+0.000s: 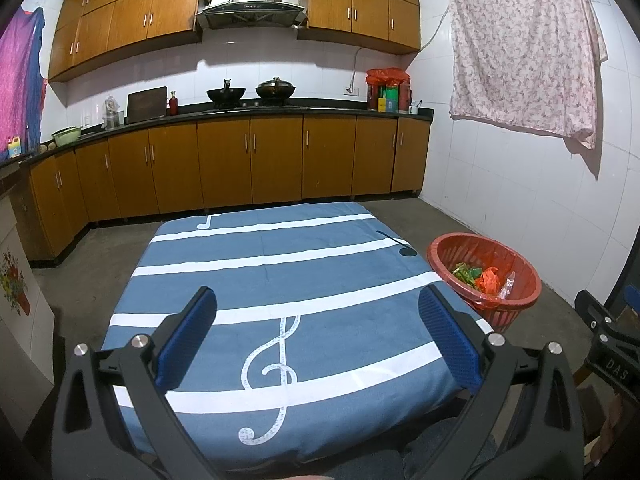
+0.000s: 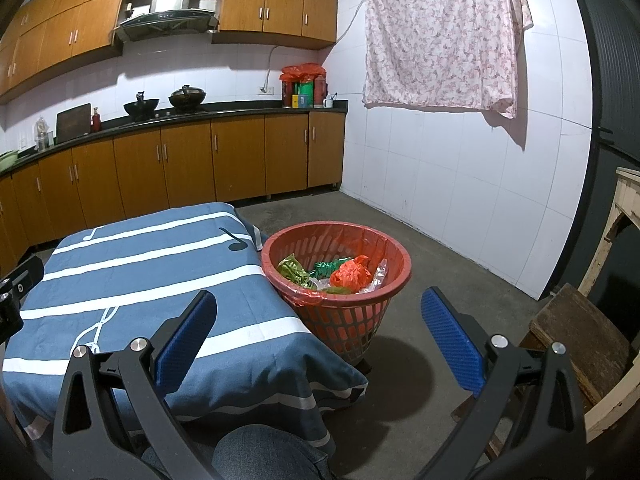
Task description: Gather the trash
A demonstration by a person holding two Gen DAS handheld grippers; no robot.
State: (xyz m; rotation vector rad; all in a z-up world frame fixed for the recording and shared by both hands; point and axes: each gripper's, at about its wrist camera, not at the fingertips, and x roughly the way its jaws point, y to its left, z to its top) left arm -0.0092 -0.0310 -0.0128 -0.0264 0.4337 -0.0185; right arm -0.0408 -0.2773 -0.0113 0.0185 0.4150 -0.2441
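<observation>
Both jaws wide apart, empty; cloth-covered counter point(image 1: 280, 272) ahead bare, red basket point(image 2: 394, 276) right of left gripper point(image 1: 316, 332) full — risk: bumping, tipping it.

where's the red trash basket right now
The red basket stands on the floor against the right side of the blue music-note table, centre of the right wrist view, with crumpled wrappers inside; both tools hover open and empty.

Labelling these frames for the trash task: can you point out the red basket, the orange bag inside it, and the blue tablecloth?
red basket point(image 2: 394, 280), right wrist view, on its near right rim.
orange bag point(image 2: 352, 274), right wrist view, on its crumpled middle.
blue tablecloth point(image 1: 280, 280), left wrist view, on a blue stripe.
</observation>
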